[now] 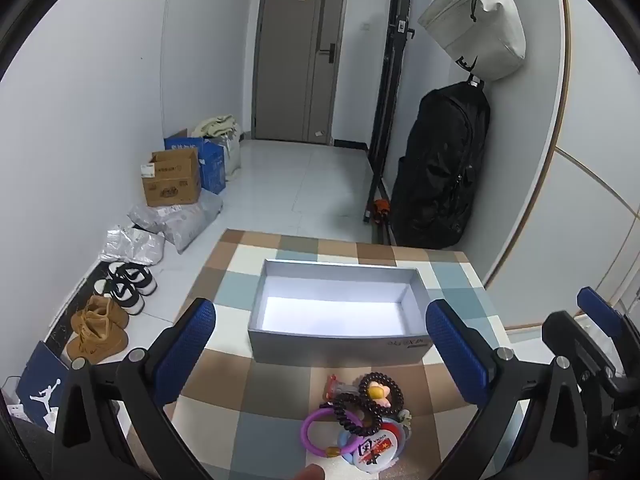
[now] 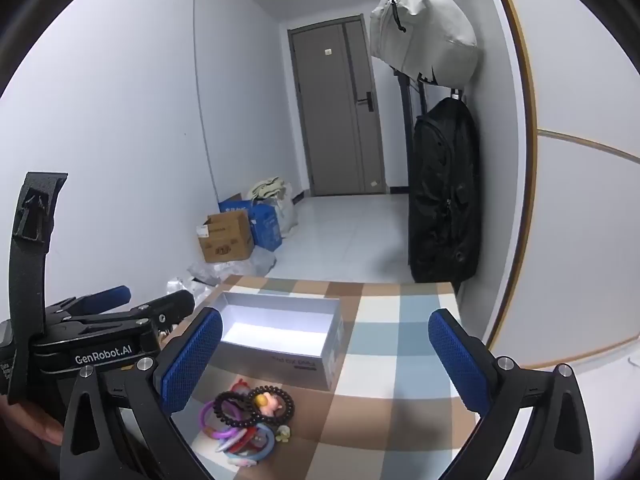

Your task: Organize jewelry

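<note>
A small heap of jewelry (image 1: 362, 424) lies on the checked tablecloth (image 1: 280, 384) near its front edge: dark coiled hair ties, a purple ring bracelet, a round badge and a pink-and-yellow charm. In the right wrist view the jewelry heap (image 2: 250, 424) lies low and left of centre. Behind it stands an empty grey box (image 1: 340, 312) with a white inside, the same box (image 2: 280, 340) showing in the right view. My left gripper (image 1: 320, 350) is open above the heap, nothing between its blue pads. My right gripper (image 2: 324, 356) is open too and holds nothing.
The table's far edge (image 1: 340, 246) drops to a tiled floor. Shoes (image 1: 124, 280), parcels and a cardboard box (image 1: 172, 178) line the left wall. A black backpack (image 1: 440, 168) and a grey bag (image 1: 476, 24) hang on the right. The left tool's body (image 2: 100, 344) sits at the left.
</note>
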Motion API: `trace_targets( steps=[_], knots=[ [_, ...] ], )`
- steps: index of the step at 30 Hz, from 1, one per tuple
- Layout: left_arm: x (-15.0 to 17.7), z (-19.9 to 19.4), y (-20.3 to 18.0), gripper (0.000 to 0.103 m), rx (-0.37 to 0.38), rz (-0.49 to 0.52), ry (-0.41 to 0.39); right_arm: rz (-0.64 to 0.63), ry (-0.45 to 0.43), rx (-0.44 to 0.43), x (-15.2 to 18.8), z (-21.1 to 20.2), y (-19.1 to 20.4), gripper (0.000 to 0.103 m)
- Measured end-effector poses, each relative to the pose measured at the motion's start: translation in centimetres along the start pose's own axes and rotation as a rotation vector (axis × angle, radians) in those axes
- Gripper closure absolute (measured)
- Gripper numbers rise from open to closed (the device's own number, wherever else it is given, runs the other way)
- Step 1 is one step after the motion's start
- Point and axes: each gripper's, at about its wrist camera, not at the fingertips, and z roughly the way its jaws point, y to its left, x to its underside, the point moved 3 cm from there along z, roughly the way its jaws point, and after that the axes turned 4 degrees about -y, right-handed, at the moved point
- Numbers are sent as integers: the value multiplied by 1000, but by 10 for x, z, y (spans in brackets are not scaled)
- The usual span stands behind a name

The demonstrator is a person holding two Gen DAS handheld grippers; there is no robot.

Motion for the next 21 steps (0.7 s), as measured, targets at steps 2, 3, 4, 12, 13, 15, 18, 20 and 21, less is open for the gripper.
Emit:
trace_targets(
  steps=[2, 3, 4, 12, 13, 15, 18, 20, 21],
  knots=[
    [0, -4, 2, 1, -4, 7, -20, 1, -2, -5, 1, 1, 0, 0],
    [-1, -2, 0, 1, -9, 15, -3, 4, 3, -7, 2, 1, 1, 0],
    [-3, -2, 3, 1, -5, 6, -3, 6, 7, -7, 2, 2, 1, 0],
    [5, 0, -2, 1, -4, 25, 7, 14, 13, -9, -3, 3, -9, 0],
    [5, 0, -1, 1, -6, 24, 7, 16, 16, -8, -3, 3, -11, 0],
    [5, 1, -1, 1, 1, 21, 7, 18, 10, 5, 2, 1, -7, 0],
    [6, 1, -1, 1, -2, 22, 7, 18, 10, 8, 3, 2, -6, 0],
    [6, 1, 0, 1, 0, 18, 5, 23, 8, 8, 3, 0, -6, 0],
    [6, 1, -1, 1, 4, 20, 4, 26, 9, 7, 3, 0, -7, 0]
  ],
)
